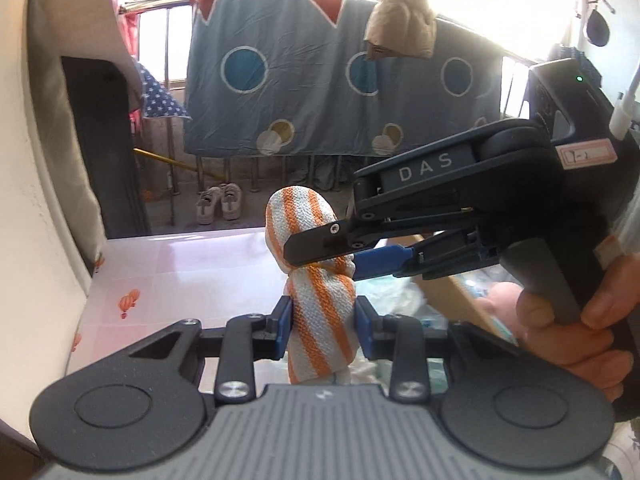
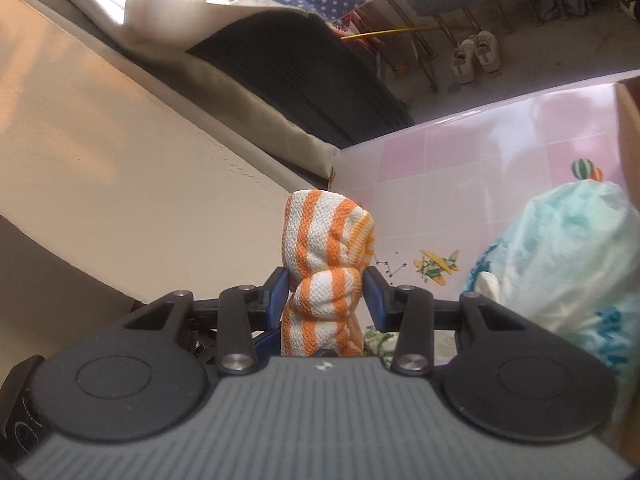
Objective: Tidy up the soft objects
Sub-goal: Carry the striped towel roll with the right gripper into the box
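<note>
A home balcony is showing itself here: a blue sheet [image 1: 332, 76] is hanging over a railing [image 1: 168, 0]; sneakers [image 1: 219, 203] are sitting on the floor; a pink cartoon tablecloth [image 2: 460, 168] is covering a table.

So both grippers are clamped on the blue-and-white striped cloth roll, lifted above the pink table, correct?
Not quite: the cloth roll is orange-and-white striped, as both wrist views show. The left gripper and right gripper are both clamped on it, above the pink table.

Legible text: "DAS", pale capitals on the grey side plate of the right gripper [image 1: 320, 258]. Pink-edged label [image 1: 588, 157] on its black body: handwriting, unreadable. Nothing else legible.
</note>
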### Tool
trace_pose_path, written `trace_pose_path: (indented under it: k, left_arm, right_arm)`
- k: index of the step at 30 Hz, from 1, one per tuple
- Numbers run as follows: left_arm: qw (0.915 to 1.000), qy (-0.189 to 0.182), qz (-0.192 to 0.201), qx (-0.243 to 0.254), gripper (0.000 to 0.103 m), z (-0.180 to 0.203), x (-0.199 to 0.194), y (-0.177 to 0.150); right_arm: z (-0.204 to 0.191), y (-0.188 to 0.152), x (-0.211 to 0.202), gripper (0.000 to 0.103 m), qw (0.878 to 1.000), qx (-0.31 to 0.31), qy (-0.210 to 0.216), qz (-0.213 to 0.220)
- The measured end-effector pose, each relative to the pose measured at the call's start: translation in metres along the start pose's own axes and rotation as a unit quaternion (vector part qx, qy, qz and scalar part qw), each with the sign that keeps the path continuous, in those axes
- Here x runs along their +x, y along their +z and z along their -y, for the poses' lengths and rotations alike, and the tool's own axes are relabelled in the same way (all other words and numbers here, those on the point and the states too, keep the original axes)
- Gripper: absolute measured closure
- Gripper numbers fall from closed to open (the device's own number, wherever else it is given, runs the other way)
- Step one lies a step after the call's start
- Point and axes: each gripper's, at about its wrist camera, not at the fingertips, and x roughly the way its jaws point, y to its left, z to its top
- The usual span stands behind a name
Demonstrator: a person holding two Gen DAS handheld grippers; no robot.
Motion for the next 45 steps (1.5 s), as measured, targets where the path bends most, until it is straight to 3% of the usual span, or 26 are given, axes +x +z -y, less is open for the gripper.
trace_pose_path:
  k: [7,13,18,26,33,39,45]
  left_arm:
    - [0.9943,-0.089,-0.005,0.057,0.068,0.092,0.011,0.006]
    - [0.9817,-0.172,-0.033,0.076,0.066,0.166,0.033,-0.005]
    - [0.9732,-0.208,-0.061,0.077,0.052,0.199,0.058,-0.016]
    - [0.9788,-0.182,-0.073,0.061,0.04,0.191,0.073,-0.022]
    - [0.987,-0.141,-0.064,0.045,0.037,0.157,0.059,-0.023]
    - [0.9922,-0.105,-0.058,0.033,0.036,0.126,0.041,-0.028]
    - [0.9952,-0.079,-0.056,0.014,0.036,0.093,0.025,-0.039]
  right_arm:
    - [0.059,-0.034,-0.126,0.064,0.997,0.036,-0.034,0.055]
    - [0.117,-0.063,-0.213,0.064,0.99,0.069,-0.081,0.091]
    - [0.162,-0.085,-0.253,0.064,0.982,0.099,-0.122,0.106]
    - [0.21,-0.096,-0.28,0.064,0.969,0.103,-0.19,0.12]
    - [0.231,-0.092,-0.263,0.064,0.965,0.085,-0.231,0.087]
    - [0.216,-0.08,-0.21,0.062,0.967,-0.018,-0.254,0.009]
    - [0.203,-0.077,-0.16,0.061,0.962,-0.078,-0.254,-0.069]
